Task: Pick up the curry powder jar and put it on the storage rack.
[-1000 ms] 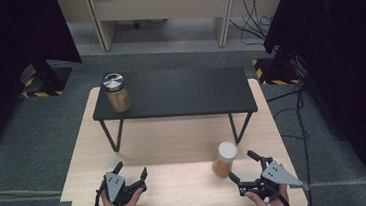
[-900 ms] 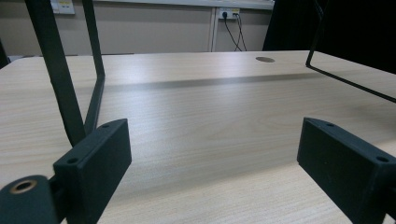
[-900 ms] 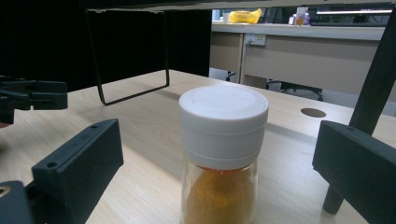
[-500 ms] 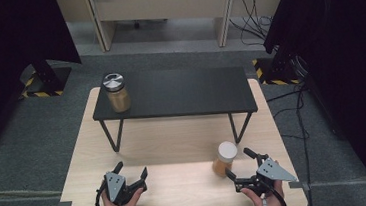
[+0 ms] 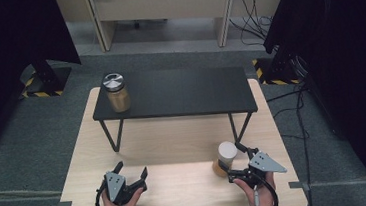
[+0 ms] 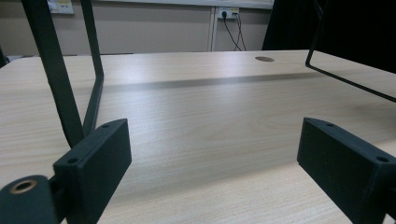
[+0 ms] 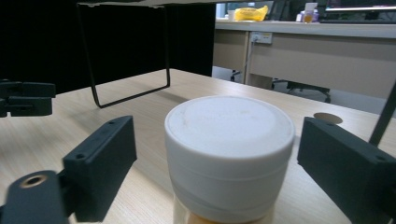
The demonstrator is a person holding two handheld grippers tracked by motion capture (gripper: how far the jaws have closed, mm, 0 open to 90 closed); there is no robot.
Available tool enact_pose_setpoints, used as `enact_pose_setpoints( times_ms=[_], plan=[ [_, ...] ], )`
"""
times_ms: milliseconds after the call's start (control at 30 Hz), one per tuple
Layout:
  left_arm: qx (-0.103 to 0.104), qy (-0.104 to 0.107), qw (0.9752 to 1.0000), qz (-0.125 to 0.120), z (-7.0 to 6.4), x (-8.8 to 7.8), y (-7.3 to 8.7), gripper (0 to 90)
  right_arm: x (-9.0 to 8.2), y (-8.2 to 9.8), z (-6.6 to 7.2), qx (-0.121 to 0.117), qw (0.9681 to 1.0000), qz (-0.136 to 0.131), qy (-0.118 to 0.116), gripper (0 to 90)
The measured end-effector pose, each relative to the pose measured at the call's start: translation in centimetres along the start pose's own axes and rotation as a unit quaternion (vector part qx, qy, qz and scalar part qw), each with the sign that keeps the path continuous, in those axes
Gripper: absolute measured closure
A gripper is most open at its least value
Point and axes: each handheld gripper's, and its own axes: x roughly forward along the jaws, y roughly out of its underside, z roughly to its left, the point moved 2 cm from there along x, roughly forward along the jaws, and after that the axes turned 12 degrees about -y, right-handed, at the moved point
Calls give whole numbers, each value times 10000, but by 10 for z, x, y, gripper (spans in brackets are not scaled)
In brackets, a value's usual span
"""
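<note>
A jar with a white lid point(image 5: 226, 151) and tan contents stands on the wooden table point(image 5: 173, 134), near its front right. My right gripper point(image 5: 231, 157) has come up to it, one jaw on each side of the lid. In the right gripper view the lid point(image 7: 229, 126) sits between the jaws, which have just been closing, and small gaps still show on both sides. My left gripper point(image 5: 131, 169) rests open at the front left, and in its own view there is bare wood between its jaws point(image 6: 212, 154).
A low black table point(image 5: 180, 90) stands across the middle of the wooden table on thin wire legs point(image 6: 60, 79). A jar with a metal lid point(image 5: 116, 92) stands on its left end. The left gripper's jaw point(image 7: 23, 98) shows at the left edge of the right gripper view.
My right gripper has moved left up to the white-lidded jar and its jaws have narrowed around the lid. The left gripper and both jars have stayed put.
</note>
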Motion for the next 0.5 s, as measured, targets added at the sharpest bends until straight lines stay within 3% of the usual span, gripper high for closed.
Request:
enact_pose_setpoints(
  times_ms=[500],
  plan=[
    [4,9,10000,-5,0,0,0,91,7,6,-4,15,10000,-76,-4,288]
  ],
)
